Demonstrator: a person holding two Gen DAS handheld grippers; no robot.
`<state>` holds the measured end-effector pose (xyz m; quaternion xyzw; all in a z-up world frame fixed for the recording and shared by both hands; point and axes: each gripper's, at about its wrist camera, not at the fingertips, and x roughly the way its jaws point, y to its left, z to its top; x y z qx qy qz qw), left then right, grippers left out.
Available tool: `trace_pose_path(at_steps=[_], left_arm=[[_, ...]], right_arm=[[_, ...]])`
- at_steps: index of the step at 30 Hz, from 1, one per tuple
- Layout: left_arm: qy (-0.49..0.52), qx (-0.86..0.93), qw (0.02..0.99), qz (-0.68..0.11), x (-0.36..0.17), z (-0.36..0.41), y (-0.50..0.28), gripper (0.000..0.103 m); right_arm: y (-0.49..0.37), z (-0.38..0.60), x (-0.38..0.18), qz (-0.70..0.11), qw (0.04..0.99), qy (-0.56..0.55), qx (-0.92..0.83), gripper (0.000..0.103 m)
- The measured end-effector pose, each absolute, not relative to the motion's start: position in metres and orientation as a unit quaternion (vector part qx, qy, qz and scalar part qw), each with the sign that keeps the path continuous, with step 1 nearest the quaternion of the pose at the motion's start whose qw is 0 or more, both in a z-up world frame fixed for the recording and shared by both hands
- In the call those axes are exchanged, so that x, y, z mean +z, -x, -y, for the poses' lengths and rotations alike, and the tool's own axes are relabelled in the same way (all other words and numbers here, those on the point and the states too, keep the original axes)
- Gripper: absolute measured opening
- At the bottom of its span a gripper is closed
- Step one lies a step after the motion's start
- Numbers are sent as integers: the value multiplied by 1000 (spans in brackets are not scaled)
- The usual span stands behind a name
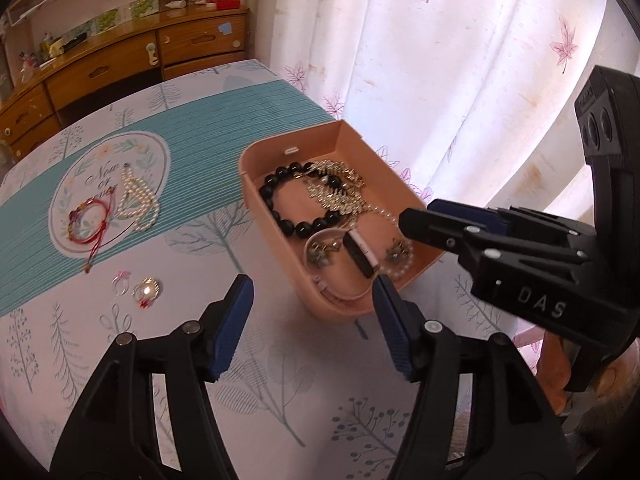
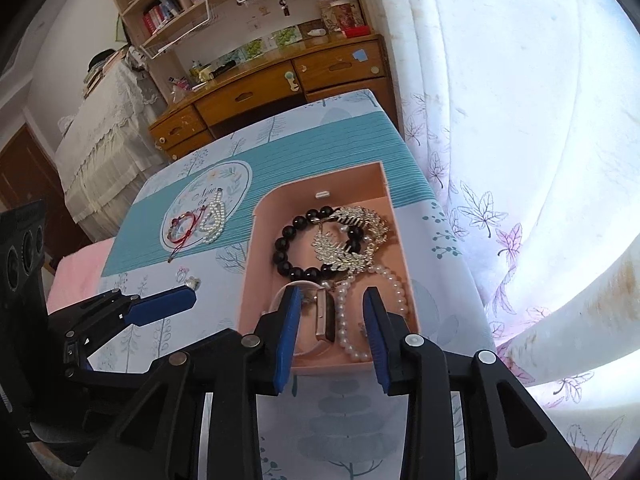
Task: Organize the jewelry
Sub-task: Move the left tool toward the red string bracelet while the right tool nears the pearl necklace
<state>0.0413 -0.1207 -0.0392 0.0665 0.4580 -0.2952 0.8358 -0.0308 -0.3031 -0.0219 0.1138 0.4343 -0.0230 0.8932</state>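
A pink box [image 1: 276, 232] [image 2: 256, 264] on the table holds a black bead bracelet [image 1: 276, 204] [image 2: 286, 246], a gold leaf comb [image 1: 336, 188] [image 2: 352, 240], a pearl string [image 2: 348, 320] and a pink-strapped watch [image 1: 362, 258] [image 2: 326, 314]. On the cloth to its left lie a pearl necklace [image 1: 138, 200] [image 2: 214, 220], a red cord bracelet [image 1: 90, 220] [image 2: 184, 228] and two small rings [image 1: 136, 286] [image 2: 188, 278]. My left gripper [image 1: 312, 320] is open and empty, before the box's near corner. My right gripper [image 2: 330, 328] is open and empty over the box's near end.
The table wears a teal and white tree-print cloth [image 1: 200, 120]. A leaf-print curtain [image 1: 460, 60] hangs right behind the box. A wooden desk with drawers [image 2: 260, 92] and shelves stands beyond the table's far end. A pink blanket [image 2: 76, 276] lies left of the table.
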Motion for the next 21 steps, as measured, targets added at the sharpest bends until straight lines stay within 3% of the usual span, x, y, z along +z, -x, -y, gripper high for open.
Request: trace_pose_path(at_steps=[10,21], left_arm=[[-29,-212,861,-462,-44,23,-31,59],[24,-127,872,-472,-41,-76,-76,59]], right_arm=[[21,248,-14,-442,893,-83,27,33],[-29,178,-6,-463,882,-39,76,33]])
